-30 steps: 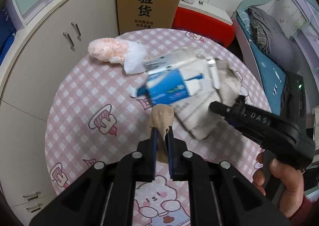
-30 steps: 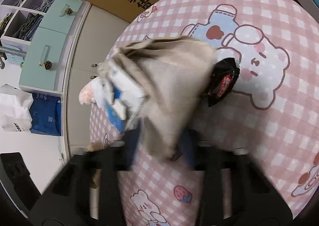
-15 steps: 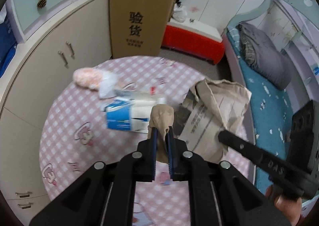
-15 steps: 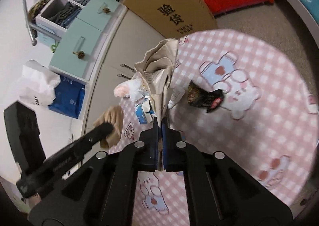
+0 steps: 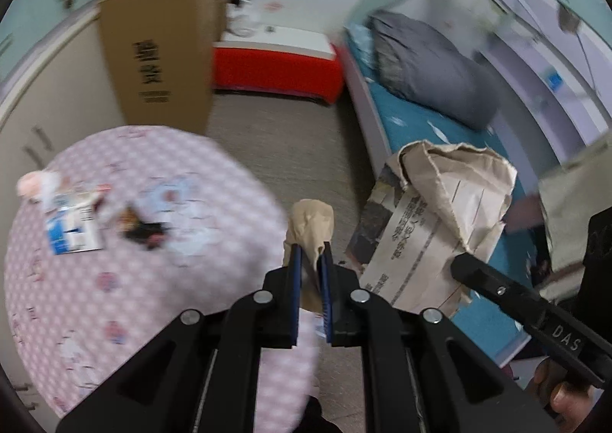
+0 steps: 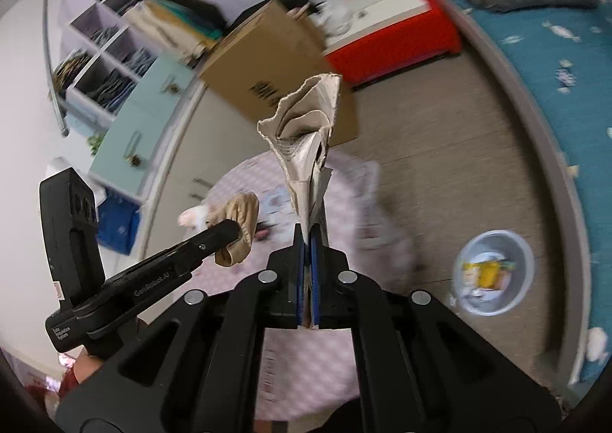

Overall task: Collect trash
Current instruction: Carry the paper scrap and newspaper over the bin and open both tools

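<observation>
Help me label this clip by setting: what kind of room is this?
Most likely a bedroom. A bed with teal bedding and a grey pillow lines one wall, open shelves hold folded clothes, and a small round table with a pink checked cover stands between them.

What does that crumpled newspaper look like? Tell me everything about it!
The newspaper is a big crumpled sheet of yellowed, beige-grey paper with printed columns and a dark photo. Its edges look torn and wavy, and it is folded into loose creases. The right gripper is shut on its lower end, so in that view it sticks up like a cone. It hangs in the air beside the table, touching nothing else.
</observation>
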### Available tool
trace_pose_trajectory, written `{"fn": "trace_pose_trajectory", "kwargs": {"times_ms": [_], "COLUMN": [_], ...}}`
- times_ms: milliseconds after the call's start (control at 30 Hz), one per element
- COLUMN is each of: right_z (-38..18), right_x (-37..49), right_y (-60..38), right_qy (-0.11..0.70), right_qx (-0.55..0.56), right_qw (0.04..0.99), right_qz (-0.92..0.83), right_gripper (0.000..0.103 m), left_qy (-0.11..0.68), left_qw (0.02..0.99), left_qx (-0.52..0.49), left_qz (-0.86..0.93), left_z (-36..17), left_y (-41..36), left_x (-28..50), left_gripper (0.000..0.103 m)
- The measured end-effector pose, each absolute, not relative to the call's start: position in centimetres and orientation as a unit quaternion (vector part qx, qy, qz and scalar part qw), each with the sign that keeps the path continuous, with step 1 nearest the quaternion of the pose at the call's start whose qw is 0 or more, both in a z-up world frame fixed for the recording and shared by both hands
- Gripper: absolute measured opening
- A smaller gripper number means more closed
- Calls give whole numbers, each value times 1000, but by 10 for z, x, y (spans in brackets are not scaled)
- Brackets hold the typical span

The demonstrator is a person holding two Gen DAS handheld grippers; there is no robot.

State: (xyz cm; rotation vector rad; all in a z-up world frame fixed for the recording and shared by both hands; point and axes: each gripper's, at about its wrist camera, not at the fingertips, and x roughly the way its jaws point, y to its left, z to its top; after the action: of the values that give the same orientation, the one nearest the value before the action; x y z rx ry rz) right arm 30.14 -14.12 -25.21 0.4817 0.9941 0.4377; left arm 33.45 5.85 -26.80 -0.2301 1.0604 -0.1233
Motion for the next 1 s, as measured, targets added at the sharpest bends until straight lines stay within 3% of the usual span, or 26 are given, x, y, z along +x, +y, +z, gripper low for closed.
{"fn": "trace_pose_trajectory", "kwargs": {"times_ms": [233, 433, 533, 567, 600, 1000], "right_z": [-256, -260, -265, -266, -268, -279], "right_x": [291, 285, 283, 282, 282, 281], "right_y": [-241, -296, -316, -322, -326, -334], "right_qy": [463, 460, 461, 461, 463, 475], "right_qx": [229, 236, 239, 241, 243, 249], "right_qw": [844, 849, 849, 848, 847, 837], "right_qz": [142, 112, 103, 102, 99, 109], "right_gripper": [3, 3, 3, 3, 3, 3], "left_qy": [536, 568, 580, 581, 580, 577], "left_qw": [833, 808, 798, 799, 801, 810], "left_qx": [-80, -72, -65, -59, -51, -19], "left_qz": [-113, -142, -148, -144, -138, -103], "left_z": [-290, -308, -314, -315, -315, -307], "left_y": [-54, -106, -126, -132, -137, -149], "left_x": [356, 368, 372, 371, 371, 373], "left_gripper": [9, 14, 47, 64, 71, 75]}}
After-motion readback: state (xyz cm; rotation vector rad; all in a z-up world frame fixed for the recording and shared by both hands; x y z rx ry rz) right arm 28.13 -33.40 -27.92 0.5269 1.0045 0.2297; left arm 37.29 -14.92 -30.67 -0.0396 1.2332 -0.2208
